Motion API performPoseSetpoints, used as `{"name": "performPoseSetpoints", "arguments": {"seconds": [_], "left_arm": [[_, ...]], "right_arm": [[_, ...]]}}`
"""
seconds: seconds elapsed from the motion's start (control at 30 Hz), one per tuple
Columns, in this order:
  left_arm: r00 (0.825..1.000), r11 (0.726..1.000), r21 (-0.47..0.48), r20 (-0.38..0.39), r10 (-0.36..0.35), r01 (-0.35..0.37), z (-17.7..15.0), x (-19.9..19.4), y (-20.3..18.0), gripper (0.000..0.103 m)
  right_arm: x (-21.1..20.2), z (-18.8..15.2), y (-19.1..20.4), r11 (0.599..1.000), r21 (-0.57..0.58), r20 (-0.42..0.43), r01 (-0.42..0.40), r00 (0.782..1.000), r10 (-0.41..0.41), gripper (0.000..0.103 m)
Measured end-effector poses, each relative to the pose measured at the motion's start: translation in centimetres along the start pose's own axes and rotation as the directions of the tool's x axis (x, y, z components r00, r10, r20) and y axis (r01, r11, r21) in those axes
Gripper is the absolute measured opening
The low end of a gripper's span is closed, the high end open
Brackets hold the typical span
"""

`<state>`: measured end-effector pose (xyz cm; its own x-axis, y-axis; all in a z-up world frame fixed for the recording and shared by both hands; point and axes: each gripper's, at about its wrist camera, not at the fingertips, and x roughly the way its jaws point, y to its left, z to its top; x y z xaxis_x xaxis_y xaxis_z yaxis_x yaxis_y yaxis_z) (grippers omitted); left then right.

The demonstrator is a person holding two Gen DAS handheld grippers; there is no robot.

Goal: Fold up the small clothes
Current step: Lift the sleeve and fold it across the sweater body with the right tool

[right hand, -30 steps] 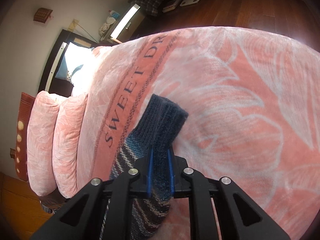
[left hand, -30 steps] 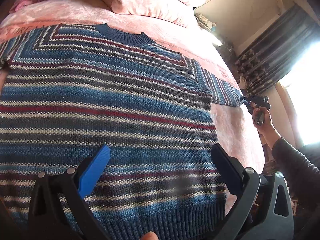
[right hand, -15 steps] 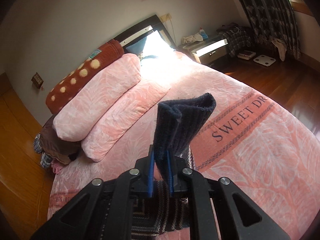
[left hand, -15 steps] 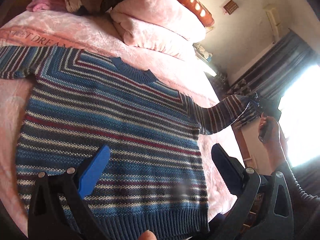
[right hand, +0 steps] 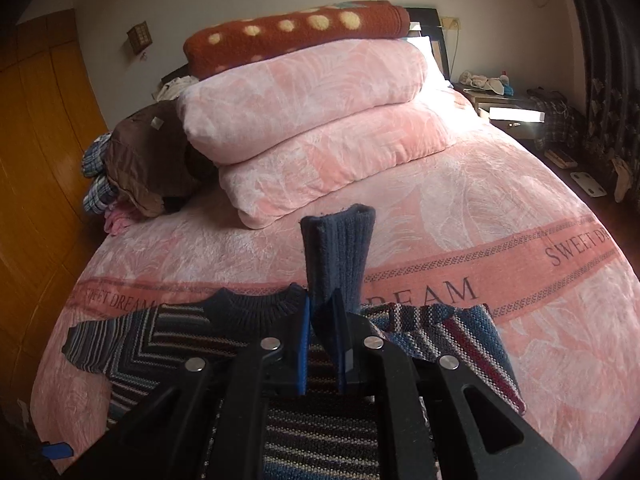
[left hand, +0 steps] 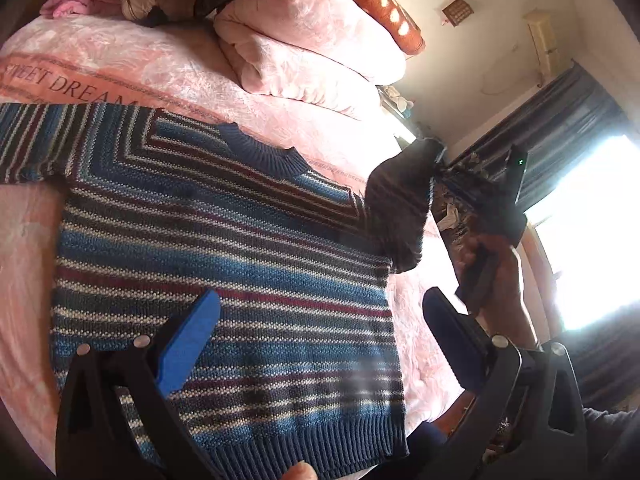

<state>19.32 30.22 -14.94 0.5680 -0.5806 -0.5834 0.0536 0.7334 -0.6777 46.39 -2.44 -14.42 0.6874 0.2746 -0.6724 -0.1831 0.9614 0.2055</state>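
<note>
In the left wrist view, a striped sweater (left hand: 224,264) is seen spread flat on the pink bed (left hand: 280,120), collar toward the folded quilts (left hand: 304,40) and ribbed hem nearest the camera. The left hand-held gripper (left hand: 320,344) is held above the lower body of the garment with its jaws spread wide and nothing between them. To the right, the sleeve (left hand: 400,204) is lifted off the bed, its dark cuff raised by the right hand-held gripper (left hand: 440,160), whose handle is wrapped by a hand (left hand: 496,264).

In the right wrist view, the navy cuff (right hand: 338,256) is pinched between the closed blue-lined jaws of the right hand-held gripper (right hand: 322,344) and stands upright above them. The sweater's collar (right hand: 256,304) lies just left of the jaws, and the held sleeve trails off to the right, so its long axis is judged to run across the body toward the far sleeve (right hand: 104,340), still laid out flat. The body lies below and left of the gripped cuff, and the fold is judged to turn on carrying it that way. The right hand is plainly the nearer one; the left is well apart from the cuff.
</note>
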Motion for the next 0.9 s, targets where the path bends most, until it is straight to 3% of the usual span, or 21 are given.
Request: {"name": "performPoseSetpoints", "arguments": {"seconds": [0.23, 0.37, 0.47, 0.57, 0.6, 0.67, 0.77, 0.83, 0.9], "left_arm": [[0.991, 0.99, -0.078, -0.054, -0.12, 0.115, 3.5, 7.3, 2.7, 0.1], [0.973, 0.962, -0.223, -0.129, -0.192, 0.16, 5.0, 13.5, 5.1, 0.1], [0.951, 0.917, -0.347, -0.159, -0.263, 0.196, 5.6, 17.8, 6.3, 0.1], [0.955, 0.909, -0.391, -0.185, -0.23, 0.143, 5.9, 21.8, 6.8, 0.1], [0.951, 0.899, -0.415, -0.196, -0.238, 0.14, 5.8, 23.2, 6.9, 0.1], [0.95, 0.909, -0.412, -0.252, -0.185, 0.068, 5.6, 25.6, 6.9, 0.1], [0.946, 0.934, -0.356, -0.3, -0.125, 0.011, 5.9, 27.5, 5.5, 0.1], [0.946, 0.93, -0.367, -0.296, -0.135, 0.017, 6.3, 27.8, 5.0, 0.099], [0.943, 0.931, -0.363, -0.317, -0.103, -0.02, 6.6, 28.2, 4.8, 0.074]], "right_arm": [[9.1, -8.0, 5.2, 0.99, -0.144, -0.174, 0.013, 0.984, -0.038, 0.01], [10.8, -11.6, 6.0, 0.983, -0.173, -0.267, -0.059, 0.964, 0.011, 0.04], [7.8, -12.5, 4.1, 0.995, -0.093, -0.231, -0.038, 0.973, 0.016, 0.045], [4.1, -13.9, 0.4, 0.993, 0.116, -0.188, -0.029, 0.981, 0.051, 0.051], [3.2, -14.6, -0.7, 0.981, 0.192, -0.176, -0.029, 0.982, 0.064, 0.051], [1.8, -16.4, -2.7, 0.944, 0.325, -0.142, -0.061, 0.983, 0.113, 0.053], [2.1, -18.1, -3.8, 0.919, 0.38, -0.133, -0.108, 0.976, 0.17, 0.054], [2.9, -18.5, -3.9, 0.914, 0.383, -0.145, -0.134, 0.968, 0.203, 0.054], [3.0, -18.9, -4.0, 0.913, 0.38, -0.138, -0.149, 0.967, 0.216, 0.054]]}}
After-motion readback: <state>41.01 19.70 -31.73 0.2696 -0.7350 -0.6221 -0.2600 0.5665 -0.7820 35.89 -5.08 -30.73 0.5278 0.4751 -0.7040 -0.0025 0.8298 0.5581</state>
